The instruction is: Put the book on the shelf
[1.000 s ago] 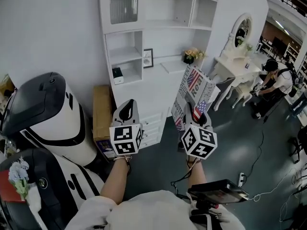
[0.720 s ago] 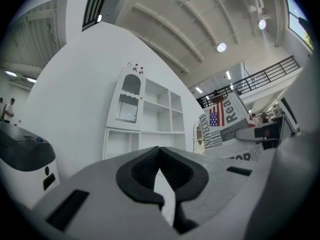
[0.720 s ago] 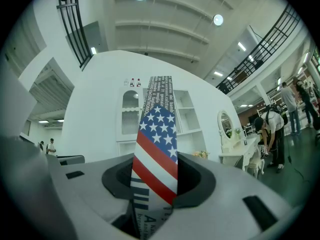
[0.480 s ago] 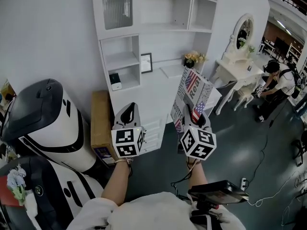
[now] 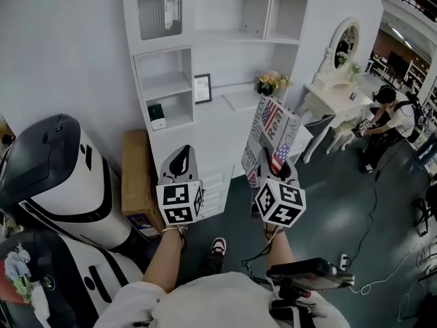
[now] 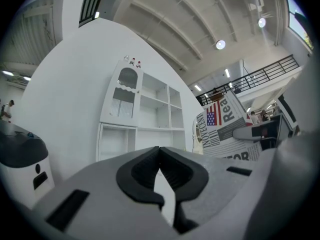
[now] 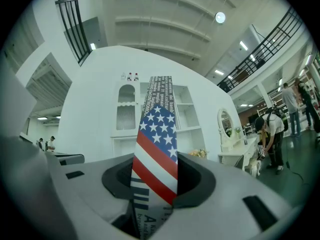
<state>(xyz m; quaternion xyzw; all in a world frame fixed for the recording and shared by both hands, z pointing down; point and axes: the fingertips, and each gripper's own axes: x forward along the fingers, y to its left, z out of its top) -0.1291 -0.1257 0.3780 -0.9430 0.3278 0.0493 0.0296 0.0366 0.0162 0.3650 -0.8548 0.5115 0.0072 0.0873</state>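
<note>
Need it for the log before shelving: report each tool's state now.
Left tool: closed, nothing in it.
Right tool: closed on the book.

Book (image 5: pixel 270 132) in black-on-white newsprint with red-white-blue stars and stripes; white shelf (image 5: pixel 218 135); dark grey floor (image 5: pixel 334 203).

Head view steeply down from above; both gripper views level, close, sharing white shelf (image 5: pixel 212 135)
</note>
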